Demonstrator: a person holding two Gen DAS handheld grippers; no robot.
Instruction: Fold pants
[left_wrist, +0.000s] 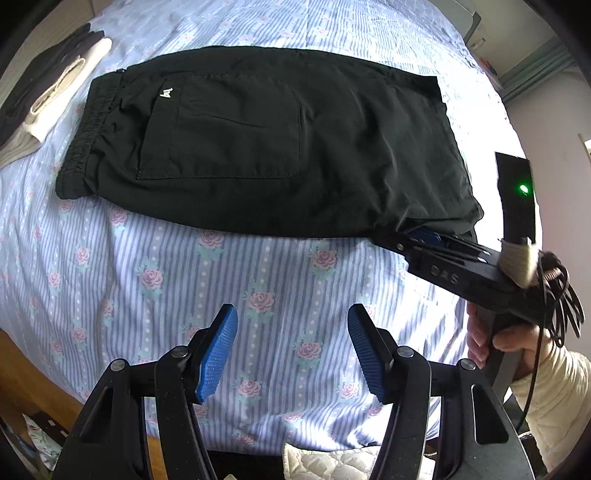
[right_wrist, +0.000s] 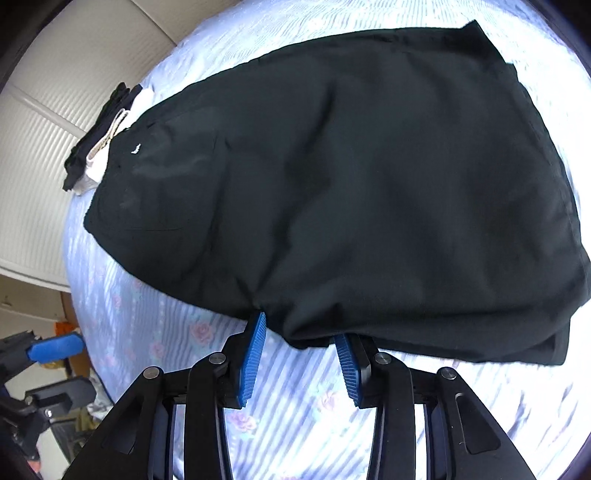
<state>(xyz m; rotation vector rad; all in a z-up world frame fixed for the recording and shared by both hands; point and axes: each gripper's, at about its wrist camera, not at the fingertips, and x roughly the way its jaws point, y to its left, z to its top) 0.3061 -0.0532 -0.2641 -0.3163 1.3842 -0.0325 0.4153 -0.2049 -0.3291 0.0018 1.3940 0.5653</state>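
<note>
Both of your grippers stood with their jaws apart.

Your left gripper (left_wrist: 291, 347) hung with its blue pads (left_wrist: 218, 354) spread wide and nothing between them, well back from your other tool. Your right gripper (right_wrist: 301, 354) also had its pads (right_wrist: 253, 360) parted, with the fingertips nosed against a dark fabric edge; whether they pinched it could not be told. Seen from the left wrist, your right hand (left_wrist: 509, 338) wrapped the right gripper's handle, a pale sleeve (left_wrist: 554, 402) at the wrist.

Your left wrist view looks from farther back over the bed (left_wrist: 258, 280); your right sits close against the pants (right_wrist: 369, 184), which both share.
</note>
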